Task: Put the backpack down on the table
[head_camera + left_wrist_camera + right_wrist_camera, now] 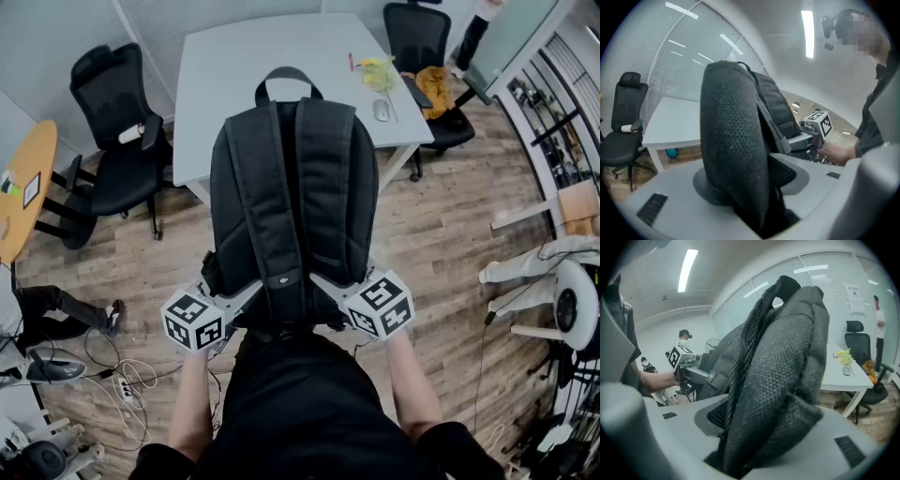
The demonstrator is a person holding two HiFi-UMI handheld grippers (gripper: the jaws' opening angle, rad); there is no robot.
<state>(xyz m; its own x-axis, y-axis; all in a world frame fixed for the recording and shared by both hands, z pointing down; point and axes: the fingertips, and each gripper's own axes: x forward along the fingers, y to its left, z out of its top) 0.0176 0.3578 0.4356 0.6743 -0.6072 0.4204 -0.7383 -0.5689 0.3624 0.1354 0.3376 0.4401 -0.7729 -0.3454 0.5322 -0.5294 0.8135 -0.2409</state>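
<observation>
A black backpack [292, 197] hangs upright in the air in front of me, straps side towards me, with the pale grey table [281, 66] behind and below it. My left gripper [239, 298] is shut on the backpack's lower left edge, and black mesh padding [736, 159] fills the space between its jaws. My right gripper [328, 289] is shut on the lower right edge, the padded fabric [773, 394] pinched between its jaws. Each gripper view also shows the other gripper's marker cube [819, 123] [678, 357].
Black office chairs stand left [117, 141] and far right [422, 56] of the table. A mouse [381, 110], a yellow item [378, 70] and a red pen lie at the table's right end. A round wooden table [23, 187] is at left; cables and a power strip [122, 384] lie on the floor.
</observation>
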